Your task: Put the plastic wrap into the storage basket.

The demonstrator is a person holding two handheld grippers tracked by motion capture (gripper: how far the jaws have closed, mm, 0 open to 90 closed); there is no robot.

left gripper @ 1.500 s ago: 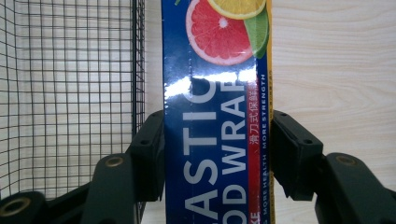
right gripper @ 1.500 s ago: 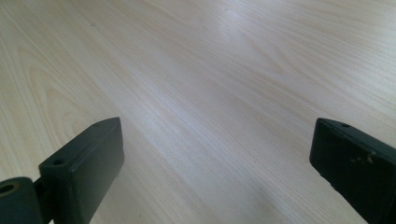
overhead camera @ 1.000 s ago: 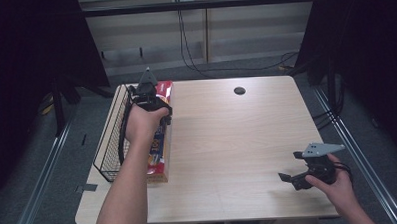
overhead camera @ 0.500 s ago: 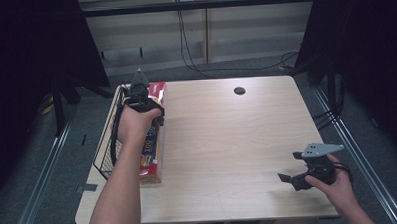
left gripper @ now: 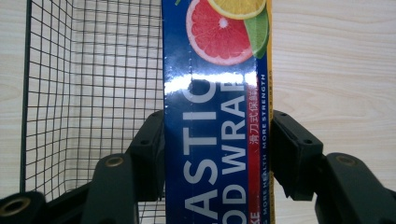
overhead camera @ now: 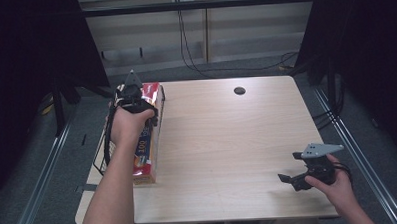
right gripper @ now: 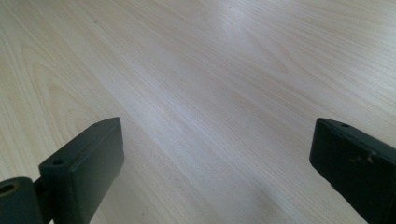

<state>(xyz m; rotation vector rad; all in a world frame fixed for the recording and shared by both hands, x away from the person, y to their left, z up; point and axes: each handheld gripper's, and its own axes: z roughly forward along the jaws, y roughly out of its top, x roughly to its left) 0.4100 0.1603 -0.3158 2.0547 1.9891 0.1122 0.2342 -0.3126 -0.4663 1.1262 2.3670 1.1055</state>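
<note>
At the table's left edge sits a black wire basket (left gripper: 93, 70); in the high view the person's forearm covers most of it. Just beside it, the left gripper (left gripper: 217, 154) has its two black jaws pressed against the long sides of a plastic food wrap box (left gripper: 217, 116). The box is long and narrow, dark blue with white lettering, a red strip along one edge, and cut citrus fruit pictured near its far end. From above it lies lengthwise along the wooden table (overhead camera: 227, 141), its middle hidden under the hand. Both ends of the box run out of the left gripper view, so part of the lettering is cut off. Far to the right, near the front edge, the right gripper (right gripper: 217, 163) hangs over bare wood, jaws wide apart, holding nothing.
</note>
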